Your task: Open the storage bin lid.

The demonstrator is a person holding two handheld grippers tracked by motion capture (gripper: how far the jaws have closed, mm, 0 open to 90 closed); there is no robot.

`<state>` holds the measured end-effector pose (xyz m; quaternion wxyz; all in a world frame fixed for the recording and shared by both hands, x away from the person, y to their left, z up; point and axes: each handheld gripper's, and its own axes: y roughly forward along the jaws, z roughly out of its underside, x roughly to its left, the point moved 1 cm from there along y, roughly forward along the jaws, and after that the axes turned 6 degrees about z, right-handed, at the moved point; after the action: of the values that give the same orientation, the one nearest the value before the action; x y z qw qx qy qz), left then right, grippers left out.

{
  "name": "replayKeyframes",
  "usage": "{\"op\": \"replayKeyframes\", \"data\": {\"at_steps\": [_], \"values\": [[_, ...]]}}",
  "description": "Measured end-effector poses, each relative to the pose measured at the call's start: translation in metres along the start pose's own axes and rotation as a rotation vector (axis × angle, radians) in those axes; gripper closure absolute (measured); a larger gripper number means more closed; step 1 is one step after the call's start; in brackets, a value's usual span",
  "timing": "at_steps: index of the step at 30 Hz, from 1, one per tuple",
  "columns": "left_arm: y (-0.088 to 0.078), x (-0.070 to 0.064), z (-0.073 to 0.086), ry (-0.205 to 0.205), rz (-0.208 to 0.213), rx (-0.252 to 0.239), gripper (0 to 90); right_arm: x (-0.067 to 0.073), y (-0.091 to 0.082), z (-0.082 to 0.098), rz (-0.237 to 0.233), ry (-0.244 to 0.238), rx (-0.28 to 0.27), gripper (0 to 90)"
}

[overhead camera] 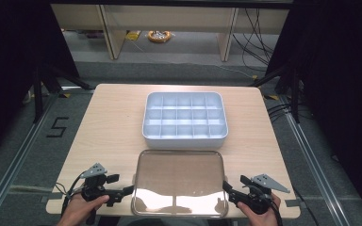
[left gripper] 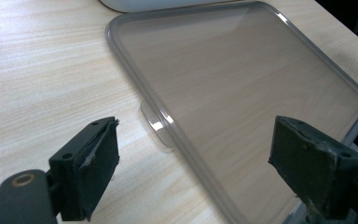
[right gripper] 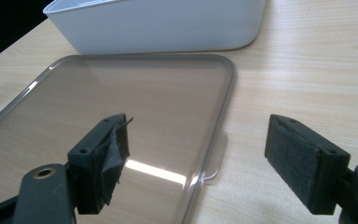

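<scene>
A clear, grey-tinted lid (overhead camera: 178, 181) lies flat at the table's near edge, just in front of a white box (overhead camera: 185, 140) divided into several compartments. My left gripper (overhead camera: 127, 190) sits at the lid's left edge. In the left gripper view its jaws (left gripper: 193, 140) stand wide open, astride the lid's rim (left gripper: 242, 79) and a small clear tab (left gripper: 157, 123), touching neither. My right gripper (overhead camera: 226, 188) sits at the lid's right edge. Its jaws (right gripper: 200, 135) are also wide open, one over the lid (right gripper: 135, 102) and one over bare table, with the tab (right gripper: 216, 156) between them.
The wooden table (overhead camera: 113, 122) has bare room on both sides of the box and lid. The white box's wall (right gripper: 168, 23) rises right behind the lid. Beyond the table are a grey floor, dark curtains, stands and cables.
</scene>
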<state>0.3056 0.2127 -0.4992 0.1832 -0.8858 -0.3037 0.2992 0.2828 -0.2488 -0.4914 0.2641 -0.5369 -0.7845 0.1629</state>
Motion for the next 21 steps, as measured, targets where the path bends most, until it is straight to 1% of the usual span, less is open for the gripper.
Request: {"op": "replayKeyframes", "data": {"at_steps": [1, 2, 4, 5, 6, 7, 8, 9, 10, 11, 12, 13, 14, 15, 16, 17, 18, 19, 20, 21], "values": [[0.000, 0.000, 0.001, 0.007, 0.004, -0.002, 14.7, 0.000, 0.000, 0.000, 0.004, -0.006, 0.000, 23.1], [-0.001, 0.000, 0.001, 0.005, 0.007, 0.000, 14.7, -0.001, 0.000, 0.001, 0.022, -0.015, -0.006, 23.5], [-0.002, 0.000, 0.002, 0.015, 0.019, -0.005, 14.7, -0.001, -0.001, 0.001, 0.016, -0.016, -0.007, 23.4], [-0.002, 0.000, 0.002, 0.025, 0.017, -0.003, 14.7, -0.001, -0.001, 0.002, 0.016, -0.019, -0.007, 23.4], [-0.003, 0.000, 0.003, 0.021, 0.018, -0.003, 14.7, -0.001, -0.002, 0.002, 0.021, -0.015, -0.009, 23.4], [-0.003, 0.000, 0.003, 0.026, 0.027, -0.012, 14.7, -0.001, -0.003, 0.003, 0.018, -0.011, -0.001, 23.4], [-0.003, 0.000, 0.003, 0.029, 0.026, -0.011, 14.7, -0.001, -0.004, 0.003, 0.010, -0.012, 0.007, 23.4], [-0.005, -0.001, 0.004, 0.024, 0.006, -0.014, 14.7, 0.002, -0.006, 0.004, 0.016, 0.032, 0.022, 23.4], [-0.005, 0.000, 0.004, 0.034, 0.020, -0.019, 14.7, 0.001, -0.006, 0.004, 0.021, 0.029, 0.017, 23.4], [-0.005, 0.000, 0.004, 0.037, 0.022, -0.016, 14.7, -0.001, -0.005, 0.004, 0.026, 0.007, -0.001, 23.5], [-0.006, -0.001, 0.004, 0.036, 0.015, -0.014, 14.7, -0.003, -0.005, 0.004, 0.025, -0.014, -0.005, 23.5], [-0.006, -0.001, 0.005, 0.045, 0.014, -0.013, 14.7, -0.004, -0.006, 0.005, 0.028, -0.009, -0.002, 23.5], [-0.007, -0.001, 0.005, 0.044, 0.010, -0.015, 14.7, -0.005, -0.005, 0.005, 0.035, -0.020, -0.008, 23.5], [-0.008, -0.002, 0.006, 0.036, 0.000, -0.011, 14.8, -0.005, -0.005, 0.006, 0.031, -0.018, -0.007, 23.5], [-0.008, -0.004, 0.007, 0.029, -0.002, -0.013, 14.8, -0.003, -0.006, 0.006, 0.022, -0.001, 0.001, 23.5], [-0.010, -0.004, 0.007, 0.031, 0.000, -0.009, 14.7, -0.004, -0.006, 0.006, 0.023, -0.009, -0.007, 23.5], [-0.010, -0.006, 0.008, 0.025, -0.005, -0.016, 14.8, 0.000, -0.008, 0.007, 0.031, 0.041, 0.011, 23.5], [-0.010, -0.007, 0.008, 0.033, -0.001, -0.017, 14.8, -0.002, -0.009, 0.007, 0.021, 0.012, 0.006, 23.5], [-0.011, -0.008, 0.009, 0.026, -0.007, -0.015, 14.8, -0.003, -0.009, 0.007, 0.014, -0.004, 0.002, 23.4], [-0.011, -0.009, 0.010, 0.024, -0.012, -0.024, 14.7, -0.004, -0.008, 0.009, 0.026, -0.006, 0.002, 23.3]]}}
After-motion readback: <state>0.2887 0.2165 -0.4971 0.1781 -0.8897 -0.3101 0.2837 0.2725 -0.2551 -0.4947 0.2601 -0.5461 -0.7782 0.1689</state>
